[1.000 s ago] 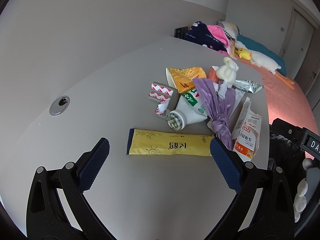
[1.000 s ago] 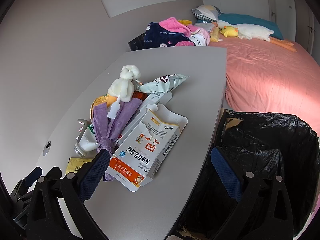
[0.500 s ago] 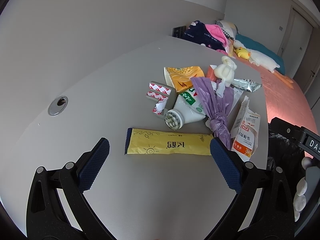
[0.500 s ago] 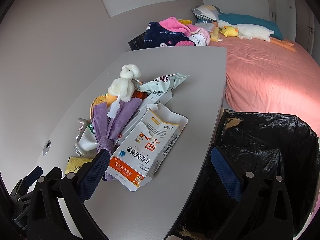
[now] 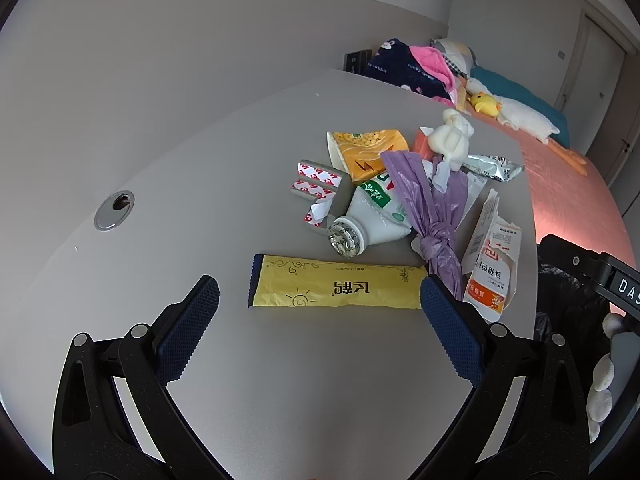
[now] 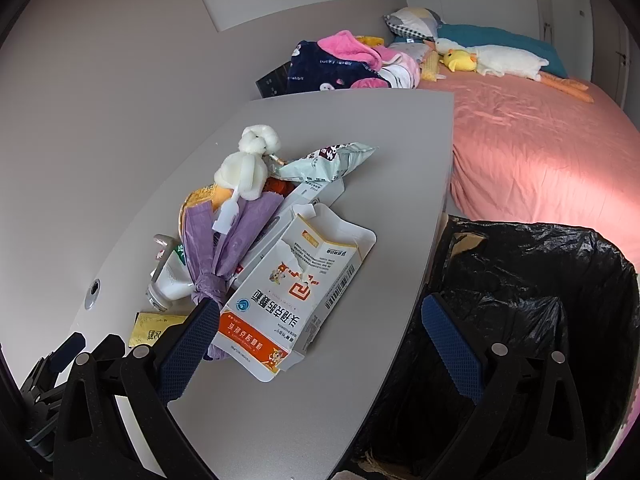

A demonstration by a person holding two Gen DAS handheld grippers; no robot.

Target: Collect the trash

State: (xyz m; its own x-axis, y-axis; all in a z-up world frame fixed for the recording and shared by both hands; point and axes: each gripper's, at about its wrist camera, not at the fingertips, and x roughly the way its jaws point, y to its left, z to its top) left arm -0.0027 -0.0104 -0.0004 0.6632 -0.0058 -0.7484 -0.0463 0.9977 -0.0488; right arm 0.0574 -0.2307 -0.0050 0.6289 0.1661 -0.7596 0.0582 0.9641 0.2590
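Observation:
A pile of trash lies on the grey table (image 5: 200,160): a yellow packet (image 5: 336,286), a white bottle (image 5: 370,216) on its side, a knotted purple bag (image 5: 434,208), a torn white and orange carton (image 5: 490,276), an orange snack bag (image 5: 368,148), a white knotted wad (image 5: 452,138) and red-white tape pieces (image 5: 316,182). My left gripper (image 5: 316,316) is open and empty, just short of the yellow packet. My right gripper (image 6: 316,328) is open and empty, over the table edge in front of the carton (image 6: 296,292). A black-lined trash bin (image 6: 520,300) stands beside the table.
A silver cable grommet (image 5: 114,210) sits in the table at the left. A bed with a pink sheet (image 6: 540,152), clothes (image 6: 340,64) and plush toys (image 6: 488,58) lies beyond the table. The wall runs along the table's left side.
The left gripper has drifted slightly forward and left towards the yellow packet. The right gripper has barely moved. Both stay open.

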